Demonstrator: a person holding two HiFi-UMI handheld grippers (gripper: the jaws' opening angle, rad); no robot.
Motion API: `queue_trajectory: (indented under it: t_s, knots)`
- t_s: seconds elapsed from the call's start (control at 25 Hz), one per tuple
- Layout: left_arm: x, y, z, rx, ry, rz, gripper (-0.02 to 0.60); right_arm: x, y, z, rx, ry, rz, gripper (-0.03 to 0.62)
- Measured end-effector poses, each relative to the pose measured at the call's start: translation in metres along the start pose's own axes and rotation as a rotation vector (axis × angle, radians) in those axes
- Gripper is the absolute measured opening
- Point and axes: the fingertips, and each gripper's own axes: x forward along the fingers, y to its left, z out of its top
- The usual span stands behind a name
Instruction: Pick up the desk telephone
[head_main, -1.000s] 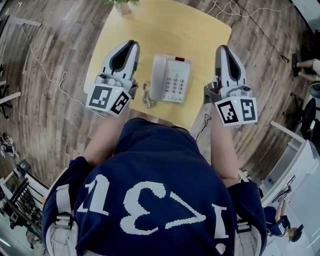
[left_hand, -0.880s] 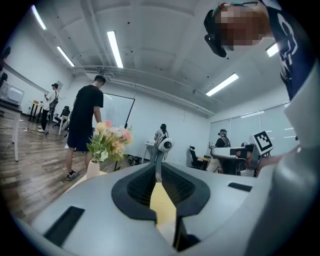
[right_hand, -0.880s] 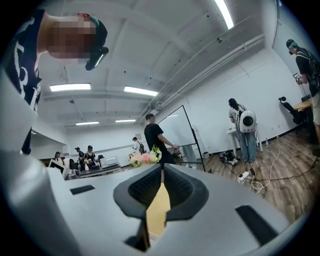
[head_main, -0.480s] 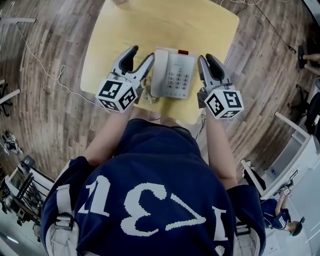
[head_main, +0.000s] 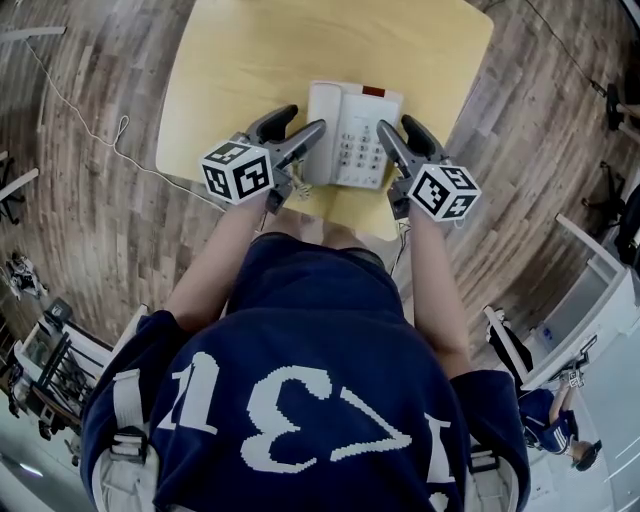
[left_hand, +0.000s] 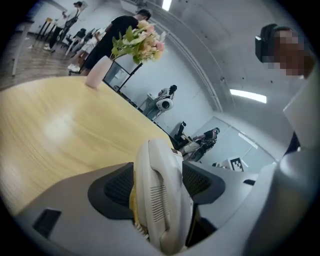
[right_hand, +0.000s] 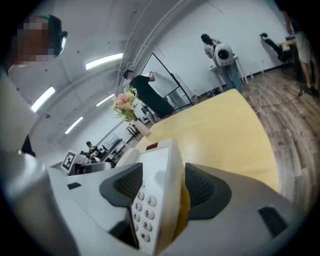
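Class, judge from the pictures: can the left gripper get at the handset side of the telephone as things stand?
Probably yes. The left gripper straddles the handset on the telephone. Its jaws are opening with the handset between them, not yet pressing it, and nothing else is in the way.

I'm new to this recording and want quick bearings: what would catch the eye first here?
A pale desk telephone sits near the person's edge of the yellow table. The left hand-held gripper straddles its handset side and the right hand-held gripper its keypad side. The jaws of both are opening, with the phone's edges between them.
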Motion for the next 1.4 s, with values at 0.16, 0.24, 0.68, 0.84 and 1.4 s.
queue_trajectory:
  t_s: [0.16,0.24,0.68,0.84,1.4]
  knots:
    - [0.010,-0.011,-0.015,-0.024,0.093,-0.077,0.297,0.004,0.002,-0.017,0.084,0.070,0.088,0.252]
    - [0.013,-0.011,-0.018,-0.061,0.101,-0.092,0.302,0.005,0.000,-0.021,0.100,0.086,0.095,0.253]
    - [0.015,-0.003,-0.016,-0.139,0.081,-0.146,0.318,0.013,-0.005,-0.022,0.229,0.081,0.105,0.235]
    - [0.012,-0.008,-0.014,-0.100,0.091,-0.122,0.308,0.009,-0.001,-0.019,0.225,0.068,0.128,0.225]
    - [-0.020,-0.081,0.106,0.169,-0.095,-0.164,0.291,-0.017,0.063,0.099,0.059,-0.150,0.272,0.216]
